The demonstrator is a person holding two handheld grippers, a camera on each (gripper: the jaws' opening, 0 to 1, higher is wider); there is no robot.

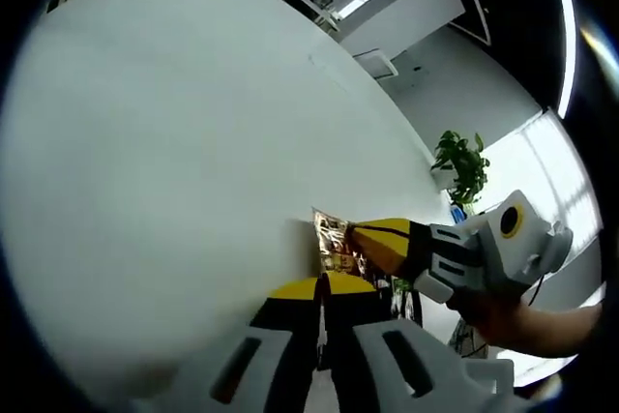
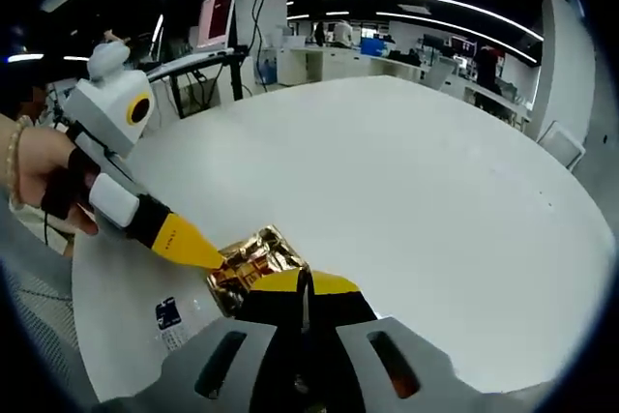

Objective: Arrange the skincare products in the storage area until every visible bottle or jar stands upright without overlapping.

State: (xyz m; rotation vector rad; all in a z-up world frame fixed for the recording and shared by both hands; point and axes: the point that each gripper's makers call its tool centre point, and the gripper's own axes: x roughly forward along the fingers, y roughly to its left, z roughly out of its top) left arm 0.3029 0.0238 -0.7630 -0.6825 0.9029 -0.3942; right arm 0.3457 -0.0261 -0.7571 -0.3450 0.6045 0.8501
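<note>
Pinching the gold-capped bottle (image 2: 250, 266) at the near edge of the white table (image 2: 406, 191), you close your right gripper (image 2: 302, 299) narrow around it while the left gripper (image 2: 208, 256) steadies its cap, apparently to stand it upright.

White table (image 1: 174, 142), potted plant (image 1: 462, 166), monitor (image 2: 219, 9)

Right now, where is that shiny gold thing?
The gold object sits at the near edge of the white table, low in both views, pinched between the tips of the left tongs and the right tongs.
</note>
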